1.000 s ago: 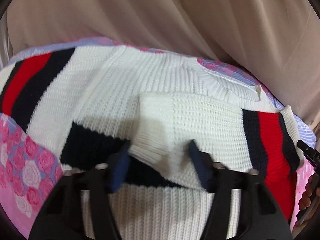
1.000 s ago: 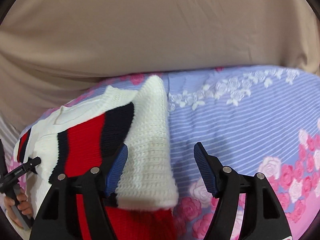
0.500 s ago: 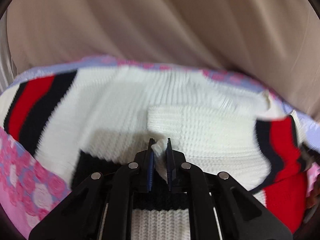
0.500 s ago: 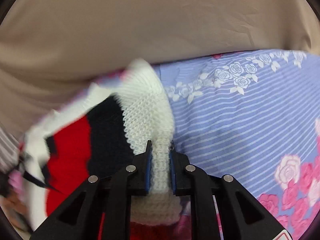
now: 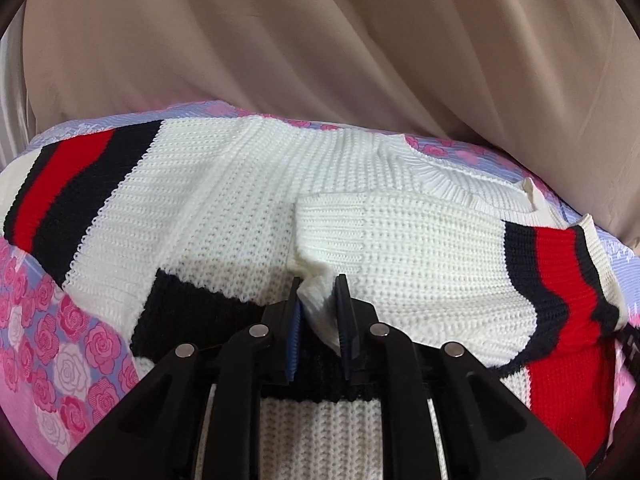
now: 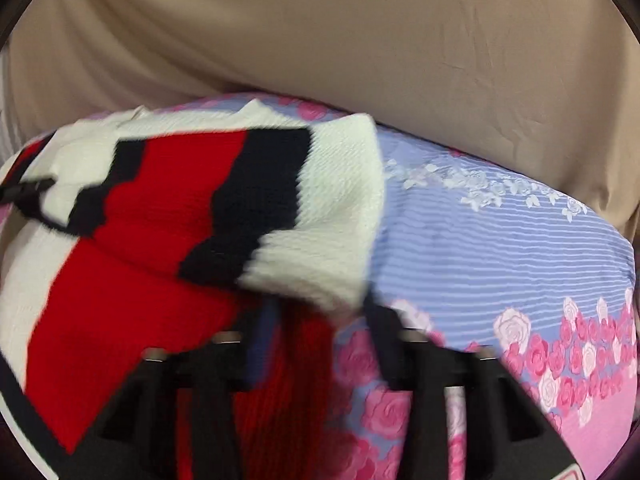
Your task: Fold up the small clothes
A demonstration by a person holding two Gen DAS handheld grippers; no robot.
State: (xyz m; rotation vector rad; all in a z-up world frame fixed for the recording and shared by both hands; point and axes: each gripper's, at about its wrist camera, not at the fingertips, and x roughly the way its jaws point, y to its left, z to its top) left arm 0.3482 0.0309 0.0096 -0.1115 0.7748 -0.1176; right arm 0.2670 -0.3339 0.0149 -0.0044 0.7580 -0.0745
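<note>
A white knit sweater [image 5: 240,200] with red and navy stripes lies flat on a floral bedsheet [image 5: 60,340]. Its right sleeve [image 5: 420,248] is folded across the chest. My left gripper [image 5: 319,280] pinches the sleeve's white cuff between its blue pads; its jaws are opening slightly, with the knit still pressed between them. In the blurred right wrist view the striped sleeve [image 6: 320,208] lies draped over the sweater's red side. My right gripper [image 6: 318,316] sits just behind the sleeve's white edge, jaws apart and holding nothing.
The blue-striped, pink-rose bedsheet [image 6: 500,260] stretches bare to the right of the sweater. A beige cloth [image 5: 320,40] hangs behind the bed's far edge and fills the top of both views [image 6: 360,40].
The left gripper closed on the cuff and has stayed in place. The right gripper closed on the sleeve, swung it left over the sweater, and its jaws now stand apart again.
</note>
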